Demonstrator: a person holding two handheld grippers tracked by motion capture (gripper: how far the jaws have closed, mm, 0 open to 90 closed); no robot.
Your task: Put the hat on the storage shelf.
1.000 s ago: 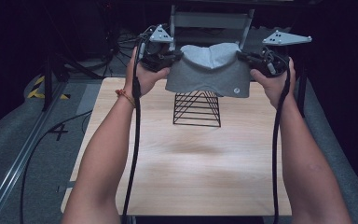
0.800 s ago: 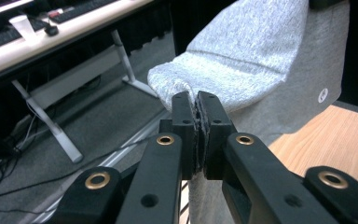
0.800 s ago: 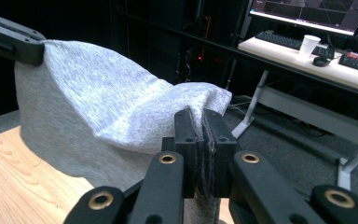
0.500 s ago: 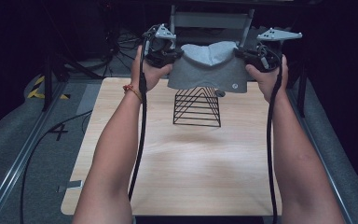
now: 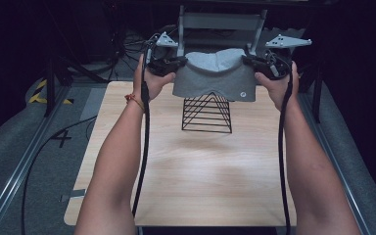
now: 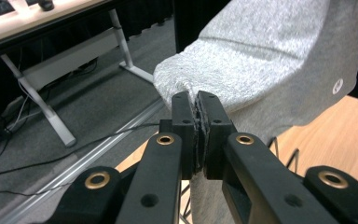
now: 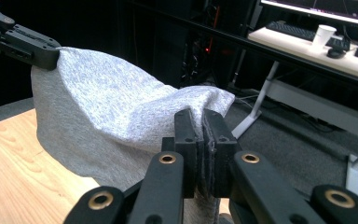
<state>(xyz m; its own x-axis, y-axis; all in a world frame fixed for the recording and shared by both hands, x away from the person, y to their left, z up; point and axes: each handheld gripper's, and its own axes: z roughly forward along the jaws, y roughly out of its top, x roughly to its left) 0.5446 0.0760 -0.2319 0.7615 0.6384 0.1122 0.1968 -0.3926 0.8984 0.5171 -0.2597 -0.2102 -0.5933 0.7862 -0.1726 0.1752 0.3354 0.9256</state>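
Pale wooden tabletop (image 5: 191, 176) carrying a black wire rack (image 5: 207, 113). Held in the air above the rack, a folded grey knit garment (image 5: 215, 78) bears a small round white logo (image 6: 338, 85), unreadable. Left gripper (image 5: 176, 64) and right gripper (image 5: 248, 61), forearms extended, each clamp one upper corner.
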